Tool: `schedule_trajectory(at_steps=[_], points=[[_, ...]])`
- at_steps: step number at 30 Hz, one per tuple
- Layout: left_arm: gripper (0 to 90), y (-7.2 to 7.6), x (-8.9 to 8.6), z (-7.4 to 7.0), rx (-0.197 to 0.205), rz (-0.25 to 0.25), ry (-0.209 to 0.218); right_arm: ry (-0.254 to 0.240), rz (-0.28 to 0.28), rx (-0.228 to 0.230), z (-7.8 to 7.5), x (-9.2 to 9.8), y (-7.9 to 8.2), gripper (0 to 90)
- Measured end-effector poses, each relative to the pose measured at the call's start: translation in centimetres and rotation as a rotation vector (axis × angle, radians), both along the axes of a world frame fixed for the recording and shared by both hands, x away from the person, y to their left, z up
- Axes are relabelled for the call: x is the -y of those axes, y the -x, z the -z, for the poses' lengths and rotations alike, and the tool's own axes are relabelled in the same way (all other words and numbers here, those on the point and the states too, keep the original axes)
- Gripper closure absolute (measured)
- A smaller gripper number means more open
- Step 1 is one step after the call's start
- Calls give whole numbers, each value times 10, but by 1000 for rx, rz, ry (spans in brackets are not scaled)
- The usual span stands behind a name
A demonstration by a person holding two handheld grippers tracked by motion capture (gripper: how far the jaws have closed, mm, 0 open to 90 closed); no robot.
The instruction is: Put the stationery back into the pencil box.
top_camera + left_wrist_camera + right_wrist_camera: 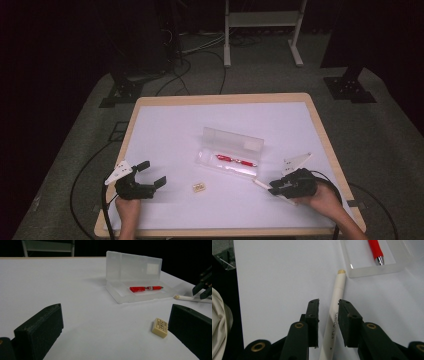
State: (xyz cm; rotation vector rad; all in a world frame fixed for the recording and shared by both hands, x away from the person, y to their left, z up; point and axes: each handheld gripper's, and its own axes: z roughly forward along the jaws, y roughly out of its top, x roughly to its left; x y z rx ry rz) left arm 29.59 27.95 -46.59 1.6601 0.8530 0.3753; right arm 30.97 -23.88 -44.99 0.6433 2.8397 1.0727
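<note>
Lying flat, white pen (334, 315) with tan tip, black lettering.

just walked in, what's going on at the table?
A person is working two hand-held grippers over a white-topped table. The right gripper is down over a white pen lying next to an open clear pencil case. Its jaws straddle the pen with gaps on both sides, so there is no grip yet. A red pen already lies in the case. The left gripper stands open and empty, with a small eraser on the table nearby.
</note>
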Motion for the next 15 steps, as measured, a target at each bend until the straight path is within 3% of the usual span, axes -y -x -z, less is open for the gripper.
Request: schedule_trajectory(at_steps=[15], points=[[0, 0, 0, 0, 0, 1, -1, 19, 1, 10, 10, 1, 4, 764]])
